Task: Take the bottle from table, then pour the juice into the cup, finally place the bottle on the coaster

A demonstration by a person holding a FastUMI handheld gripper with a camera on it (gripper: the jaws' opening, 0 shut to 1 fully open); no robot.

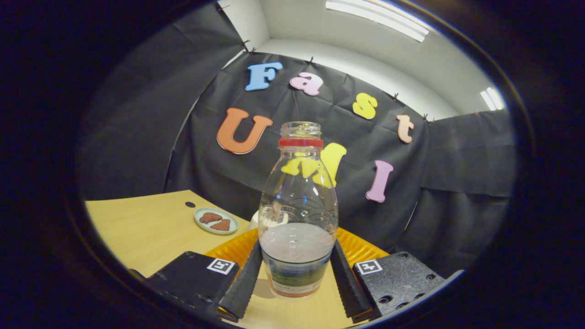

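A clear plastic bottle (298, 205) with a red neck ring and no cap stands upright between my fingers. Pale juice fills its lower part, above a label band. My gripper (296, 256) is shut on the bottle, with one finger (244, 283) against its left side and the other (349, 283) against its right. I cannot tell whether its base rests on the wooden table (146, 228) or hangs just above it. Just behind the bottle lies an orange ribbed round coaster (361, 249). A small white object (252, 220), perhaps the cup, peeks out behind the bottle's left side.
A pale blue saucer (216, 220) with two brown cookies sits on the table beyond the left finger. A small dark hole (190, 204) marks the tabletop near it. Black cloth walls close the booth behind and to the right.
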